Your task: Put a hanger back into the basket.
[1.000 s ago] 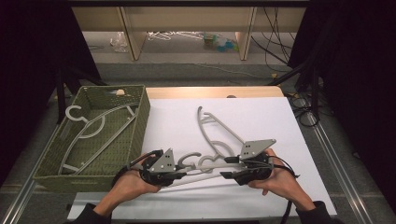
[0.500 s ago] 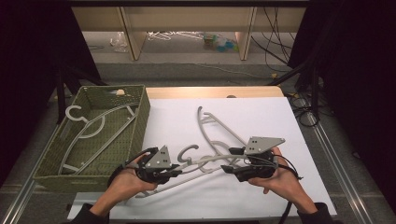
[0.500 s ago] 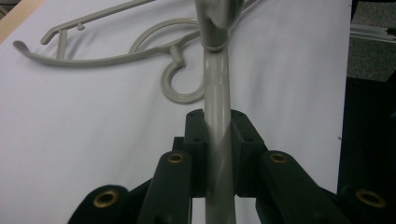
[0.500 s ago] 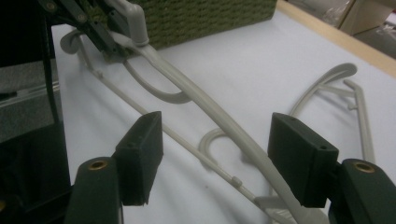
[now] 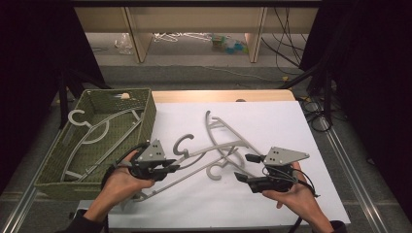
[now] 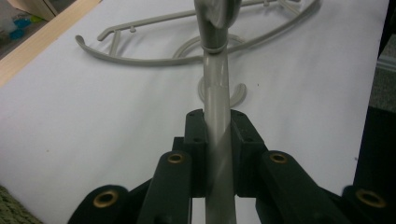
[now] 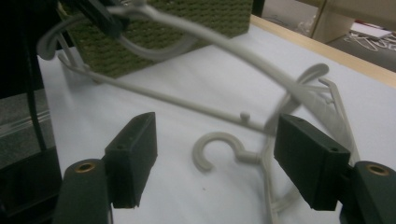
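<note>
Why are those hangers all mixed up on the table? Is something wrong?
Yes, the grey hangers lie crossed and tangled on the white sheet. The left gripper is shut on one hanger, lifting it.

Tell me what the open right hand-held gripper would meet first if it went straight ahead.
Probably the hook of the hanger lying on the white sheet; it sits straight ahead of the right hand-held gripper, though depth is uncertain.

three grey hangers, one green basket, two grippers.
</note>
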`<action>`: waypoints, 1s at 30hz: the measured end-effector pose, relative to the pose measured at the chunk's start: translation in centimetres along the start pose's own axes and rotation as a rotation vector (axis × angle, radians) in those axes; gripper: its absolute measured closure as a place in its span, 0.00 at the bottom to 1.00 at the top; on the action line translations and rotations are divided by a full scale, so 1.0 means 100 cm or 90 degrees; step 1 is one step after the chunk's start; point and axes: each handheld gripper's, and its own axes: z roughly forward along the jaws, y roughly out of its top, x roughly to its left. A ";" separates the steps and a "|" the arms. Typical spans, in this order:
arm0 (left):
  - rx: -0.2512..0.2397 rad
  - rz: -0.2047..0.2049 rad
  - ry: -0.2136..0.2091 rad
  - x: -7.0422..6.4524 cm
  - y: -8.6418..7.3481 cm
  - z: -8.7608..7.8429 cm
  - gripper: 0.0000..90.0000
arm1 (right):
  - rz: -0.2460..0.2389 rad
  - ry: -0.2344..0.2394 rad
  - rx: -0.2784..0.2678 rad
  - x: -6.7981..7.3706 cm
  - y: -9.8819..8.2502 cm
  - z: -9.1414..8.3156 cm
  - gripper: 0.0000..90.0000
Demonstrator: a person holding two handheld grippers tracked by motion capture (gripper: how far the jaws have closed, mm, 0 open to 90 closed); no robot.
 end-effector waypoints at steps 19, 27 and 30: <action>-0.086 -0.074 0.021 0.031 0.029 -0.083 0.88 | 0.011 0.005 0.032 -0.003 -0.020 0.005 0.33; -0.096 -0.109 0.073 0.063 0.013 -0.108 0.88 | 0.022 -0.001 0.038 -0.004 -0.022 0.007 0.29; -0.094 -0.126 0.098 0.075 0.004 -0.115 0.88 | 0.021 0.002 0.041 -0.004 -0.023 0.008 0.29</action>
